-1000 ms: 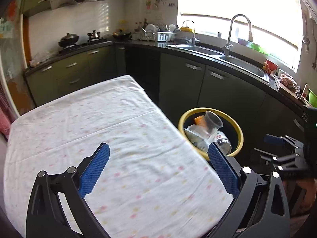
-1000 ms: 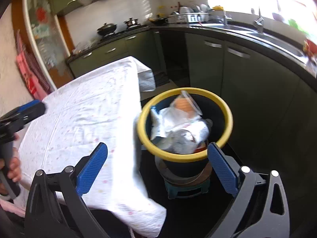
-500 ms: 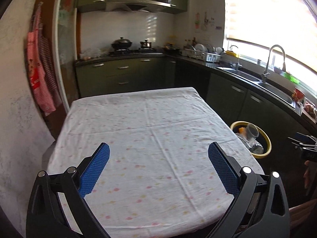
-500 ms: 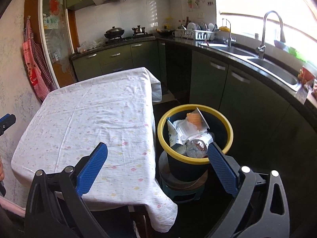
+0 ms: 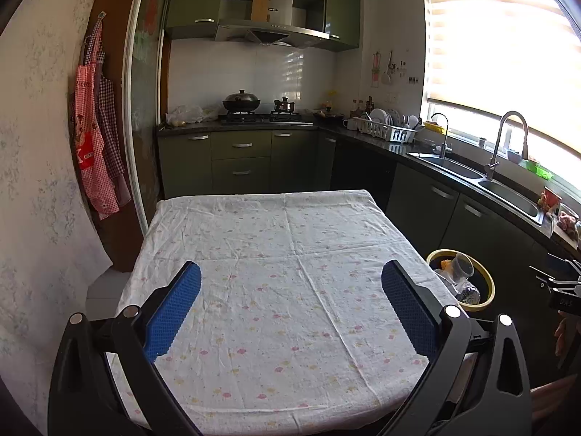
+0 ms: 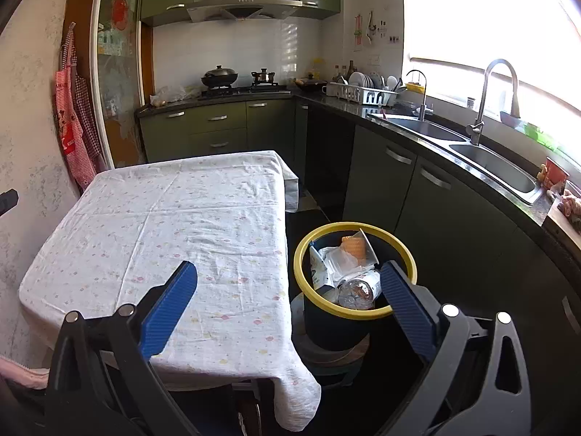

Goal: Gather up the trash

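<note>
Trash (image 6: 348,269) sits piled in the yellow-rimmed bin (image 6: 406,254), which stands on the floor just beside the right edge of the table (image 6: 174,210), between it and the dark lower cabinets (image 6: 435,196). In the right wrist view the pile shows a clear plastic bottle (image 6: 357,290) lying on its side, crumpled white wrappers and something orange behind clear plastic (what exactly cannot be told). The bin's lower body is dark and partly hidden by the right gripper's (image 6: 288,290) near finger; what it stands on is hard to make out. In the left wrist view only part of the bin (image 5: 486,290) appears past the table corner, with a clear cup (image 5: 463,265) poking up.

The left gripper (image 5: 290,298) hangs over the near end of the flowered tablecloth (image 5: 283,261), its blue pads spread wide with nothing between them. The right gripper is likewise spread wide and empty, one pad over the cloth, the other in front of the bin's rim.

At the far right edge of the left wrist view, a dark piece of the other gripper and a bit of a hand (image 5: 561,338) are cut off by the frame. The window (image 6: 490,29) is blown out to white.
</note>
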`<state>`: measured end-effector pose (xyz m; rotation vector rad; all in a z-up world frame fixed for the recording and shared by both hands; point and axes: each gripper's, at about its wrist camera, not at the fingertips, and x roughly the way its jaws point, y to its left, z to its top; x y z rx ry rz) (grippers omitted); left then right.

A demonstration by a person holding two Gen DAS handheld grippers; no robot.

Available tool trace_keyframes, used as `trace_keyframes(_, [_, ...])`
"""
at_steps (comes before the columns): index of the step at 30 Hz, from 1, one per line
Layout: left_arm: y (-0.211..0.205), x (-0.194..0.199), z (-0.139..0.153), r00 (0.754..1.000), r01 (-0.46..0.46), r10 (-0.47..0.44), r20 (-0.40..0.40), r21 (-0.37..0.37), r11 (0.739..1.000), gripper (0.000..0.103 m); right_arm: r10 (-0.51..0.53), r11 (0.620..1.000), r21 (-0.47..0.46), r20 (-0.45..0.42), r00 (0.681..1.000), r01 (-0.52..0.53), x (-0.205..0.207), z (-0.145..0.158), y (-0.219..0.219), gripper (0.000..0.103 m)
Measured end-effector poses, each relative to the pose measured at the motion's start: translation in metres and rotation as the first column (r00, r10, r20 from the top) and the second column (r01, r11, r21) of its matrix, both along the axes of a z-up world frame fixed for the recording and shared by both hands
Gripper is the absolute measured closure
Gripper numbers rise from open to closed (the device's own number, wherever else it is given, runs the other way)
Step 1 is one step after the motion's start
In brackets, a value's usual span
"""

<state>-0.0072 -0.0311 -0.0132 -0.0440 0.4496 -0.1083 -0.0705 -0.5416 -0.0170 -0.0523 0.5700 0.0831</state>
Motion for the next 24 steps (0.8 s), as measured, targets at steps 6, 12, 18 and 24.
trace_keyframes(6, [-0.009, -0.001, 0.001, 1.0, -0.001, 0.001, 0.003, 0.023, 1.0, 0.005, 0.006, 1.0, 0.01, -0.003, 1.0, -0.005, 0.001, -0.003, -0.001, 0.007])
trace_keyframes(12, [-0.014, 0.002, 0.0, 1.0, 0.008, -0.008, -0.008, 0.028, 1.0, 0.005, 0.004, 1.0, 0.019, -0.006, 1.0, -0.004, 0.003, -0.004, -0.003, 0.007])
trace_keyframes(18, [-0.014, 0.005, -0.002, 1.0, 0.012, -0.012, -0.018, 0.025, 1.0, 0.005, 0.007, 1.0, 0.025, -0.007, 1.0, -0.007, 0.003, -0.005, -0.002, 0.007])
trace_keyframes(24, [-0.013, 0.005, -0.003, 1.0, 0.012, -0.012, -0.017, 0.025, 1.0, 0.005, 0.013, 1.0, 0.028, -0.01, 1.0, -0.013, 0.005, -0.005, -0.001, 0.007])
